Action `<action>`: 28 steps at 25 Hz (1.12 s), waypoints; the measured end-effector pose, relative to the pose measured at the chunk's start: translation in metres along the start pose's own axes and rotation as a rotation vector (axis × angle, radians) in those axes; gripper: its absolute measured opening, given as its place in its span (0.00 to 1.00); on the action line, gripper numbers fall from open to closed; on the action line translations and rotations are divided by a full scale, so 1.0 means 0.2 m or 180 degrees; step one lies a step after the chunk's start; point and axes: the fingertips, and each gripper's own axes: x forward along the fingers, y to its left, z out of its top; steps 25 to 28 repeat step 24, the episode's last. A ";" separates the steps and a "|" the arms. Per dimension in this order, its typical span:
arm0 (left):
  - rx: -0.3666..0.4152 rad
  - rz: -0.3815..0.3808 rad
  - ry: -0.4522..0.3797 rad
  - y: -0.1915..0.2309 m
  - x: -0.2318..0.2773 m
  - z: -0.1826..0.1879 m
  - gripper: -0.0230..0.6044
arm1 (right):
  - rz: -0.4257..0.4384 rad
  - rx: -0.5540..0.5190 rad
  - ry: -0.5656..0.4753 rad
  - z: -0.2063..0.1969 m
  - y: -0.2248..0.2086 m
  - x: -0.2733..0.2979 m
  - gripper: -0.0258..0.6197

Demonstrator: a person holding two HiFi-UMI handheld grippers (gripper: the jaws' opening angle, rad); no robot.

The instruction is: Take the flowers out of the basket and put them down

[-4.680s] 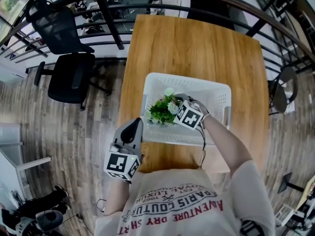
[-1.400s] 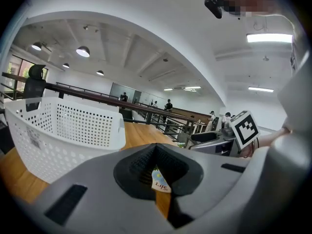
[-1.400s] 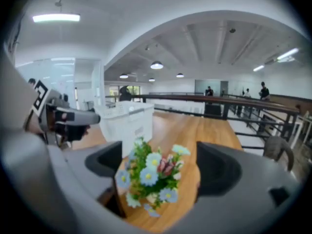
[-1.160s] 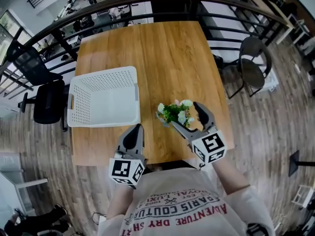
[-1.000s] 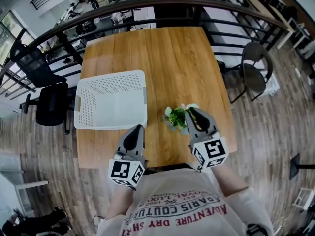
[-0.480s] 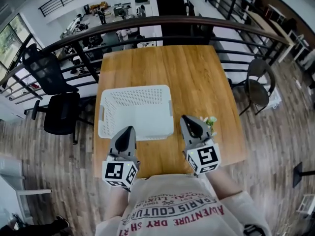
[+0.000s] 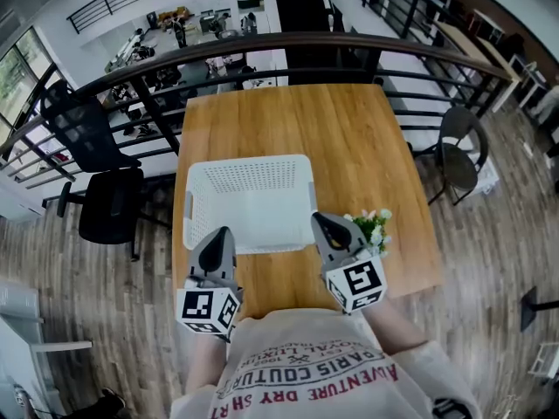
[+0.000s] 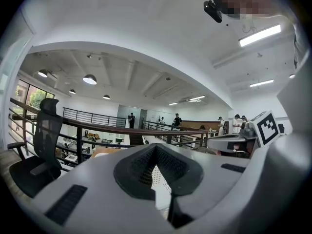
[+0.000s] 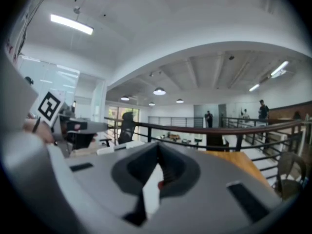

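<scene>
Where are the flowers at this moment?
In the head view the flowers sit on the wooden table, right of the white basket and outside it, close beside the tip of the right gripper.

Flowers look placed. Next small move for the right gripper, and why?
Probably just draw the right gripper back toward the body. The flowers are already on the table, right of the empty basket. The gripper is shut with nothing between its jaws, close beside the blooms, so backing off avoids knocking them.
</scene>
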 end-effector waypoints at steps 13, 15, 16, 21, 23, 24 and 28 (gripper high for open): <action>-0.0019 -0.0019 0.0023 -0.02 0.04 -0.01 0.05 | 0.0012 -0.0098 0.0069 0.01 -0.01 0.02 0.09; -0.0034 -0.0017 0.0039 -0.02 0.04 -0.03 0.05 | 0.0023 -0.0096 0.0054 0.01 0.01 0.03 0.09; -0.0044 -0.0018 0.0047 -0.03 0.05 -0.03 0.05 | 0.0030 -0.0102 0.0054 0.01 0.01 0.03 0.09; -0.0039 -0.0051 0.0039 -0.04 0.06 -0.03 0.05 | 0.0010 -0.0159 0.0054 0.01 0.01 0.03 0.09; -0.0020 -0.0057 0.0031 -0.04 0.06 -0.03 0.05 | -0.0018 -0.0178 0.0064 0.00 0.01 0.04 0.09; -0.0009 -0.0058 0.0029 -0.04 0.07 -0.03 0.05 | -0.0033 -0.0185 0.0066 0.00 0.00 0.04 0.09; -0.0009 -0.0058 0.0029 -0.04 0.07 -0.03 0.05 | -0.0033 -0.0185 0.0066 0.00 0.00 0.04 0.09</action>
